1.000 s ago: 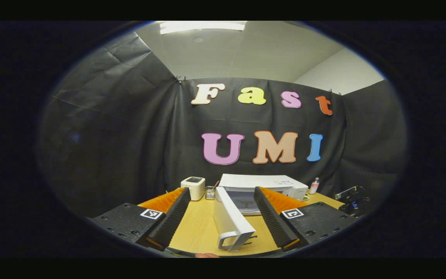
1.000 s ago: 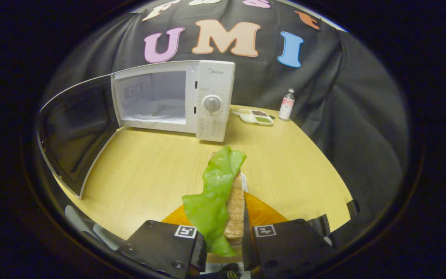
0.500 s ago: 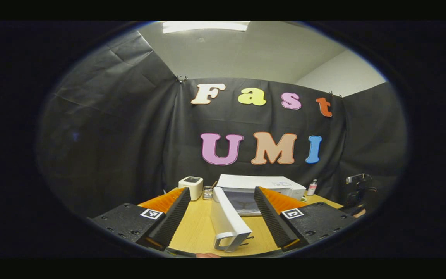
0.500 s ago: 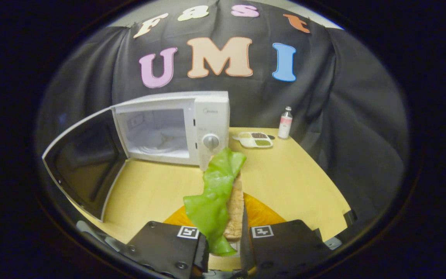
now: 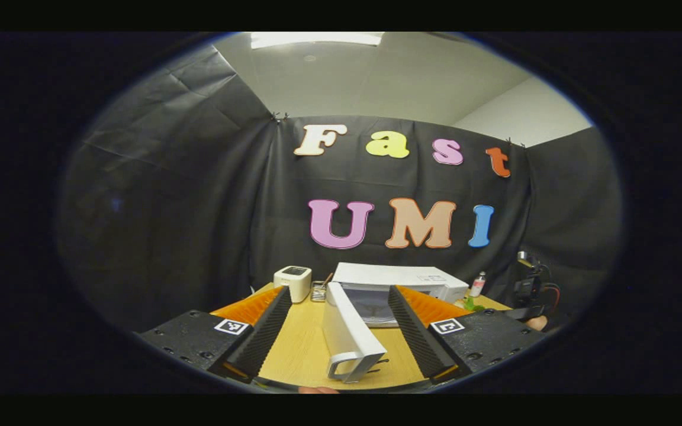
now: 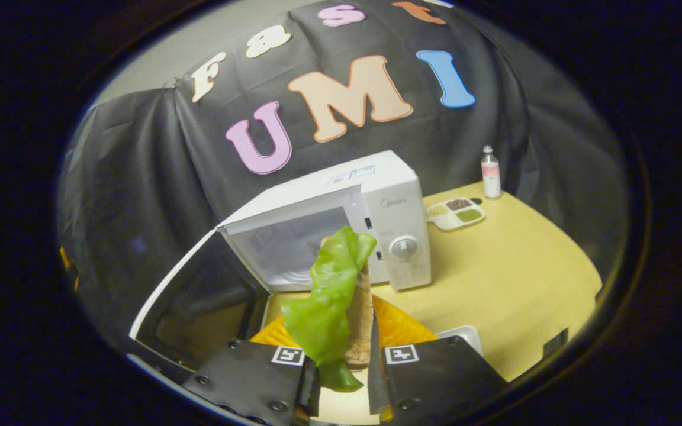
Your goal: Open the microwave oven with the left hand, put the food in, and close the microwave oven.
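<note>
Green lettuce and a slab of toasted bread make up the food (image 6: 341,296), which the right hand-held gripper (image 6: 344,378) pinches between its two fingers, the leaf standing up in front of the open cavity of the microwave oven (image 6: 341,219). In the right gripper view the white oven sits on the pale wooden surface (image 6: 512,278) toward the far side, its dial on the right-hand panel. Its door (image 6: 199,307) is swung wide to the left, dark inner face showing. The food is held above the surface just in front of the opening, not inside the cavity.

To the right of the oven lies a small divided tray (image 6: 456,213) with dark and green contents, and a small bottle (image 6: 490,173) stands beyond it near the far edge.

In the left gripper view the left hand-held gripper (image 5: 338,322) has its fingers spread wide with nothing between the pads. The open oven door (image 5: 347,337) stands edge-on in the gap, its handle at the near end, touching neither finger as far as the fisheye lets one judge. The oven body (image 5: 400,281) is behind it, and a small white box-shaped appliance (image 5: 293,283) sits to its left. At the right edge a dark rig, probably the other gripper (image 5: 530,293), shows with a fleck of green beside it.
</note>
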{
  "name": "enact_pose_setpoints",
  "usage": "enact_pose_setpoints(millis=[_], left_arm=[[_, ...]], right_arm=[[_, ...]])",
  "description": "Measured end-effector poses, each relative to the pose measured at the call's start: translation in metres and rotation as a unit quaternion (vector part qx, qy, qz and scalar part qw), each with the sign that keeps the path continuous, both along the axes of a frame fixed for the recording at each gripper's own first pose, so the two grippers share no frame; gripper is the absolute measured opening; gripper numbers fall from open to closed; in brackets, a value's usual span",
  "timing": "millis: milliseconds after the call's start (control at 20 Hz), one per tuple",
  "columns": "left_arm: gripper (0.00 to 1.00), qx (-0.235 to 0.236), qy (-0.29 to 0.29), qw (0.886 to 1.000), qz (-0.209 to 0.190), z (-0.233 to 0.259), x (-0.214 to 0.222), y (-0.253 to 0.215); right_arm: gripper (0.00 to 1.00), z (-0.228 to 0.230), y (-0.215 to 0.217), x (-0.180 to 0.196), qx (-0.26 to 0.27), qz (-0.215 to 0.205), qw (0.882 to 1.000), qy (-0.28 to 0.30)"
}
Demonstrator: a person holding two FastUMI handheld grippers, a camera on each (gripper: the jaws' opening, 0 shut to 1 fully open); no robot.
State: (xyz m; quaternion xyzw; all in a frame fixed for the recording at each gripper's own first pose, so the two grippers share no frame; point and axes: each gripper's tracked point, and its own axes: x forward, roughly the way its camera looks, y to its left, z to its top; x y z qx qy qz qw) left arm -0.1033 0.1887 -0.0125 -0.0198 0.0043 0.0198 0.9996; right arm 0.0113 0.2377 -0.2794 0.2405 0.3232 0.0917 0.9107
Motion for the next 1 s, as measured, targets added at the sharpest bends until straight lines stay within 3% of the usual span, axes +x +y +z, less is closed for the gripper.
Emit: enact_pose_setpoints(millis=[300, 350, 400, 550, 600, 700, 800, 1000], left_arm=[[0.96, -0.002, 0.026, 0.999, 0.029, -0.02, -0.008, 0.021], [0.96, -0.011, 0.034, 0.999, 0.032, -0.025, -0.009, 0.023], [0.94, -0.022, 0.043, 0.998, 0.033, -0.032, -0.01, 0.025], [0.94, -0.023, 0.074, 0.997, 0.024, -0.057, -0.015, 0.021], [0.94, -0.017, 0.076, 0.997, 0.021, -0.059, -0.017, 0.02], [0.99, 0.004, 0.079, 0.997, 0.018, -0.059, -0.015, 0.022], [0.93, 0.023, 0.079, 0.996, 0.02, -0.059, -0.013, 0.023], [0.94, -0.01, 0.075, 0.997, 0.021, -0.058, -0.007, 0.015]], right_arm=[[0.34, -0.028, 0.065, 0.037, 0.109, -0.072, 0.989, 0.074], [0.29, -0.03, 0.075, 0.045, 0.125, -0.093, 0.985, 0.078], [0.34, -0.029, 0.082, 0.056, 0.141, -0.114, 0.981, 0.072], [0.34, -0.043, 0.105, 0.084, 0.158, -0.162, 0.972, 0.059], [0.29, -0.05, 0.115, 0.092, 0.171, -0.171, 0.968, 0.061], [0.34, -0.061, 0.131, 0.107, 0.198, -0.19, 0.96, 0.064], [0.34, -0.064, 0.135, 0.122, 0.202, -0.208, 0.956, 0.048], [0.34, -0.078, 0.138, 0.15, 0.192, -0.246, 0.949, 0.032]])
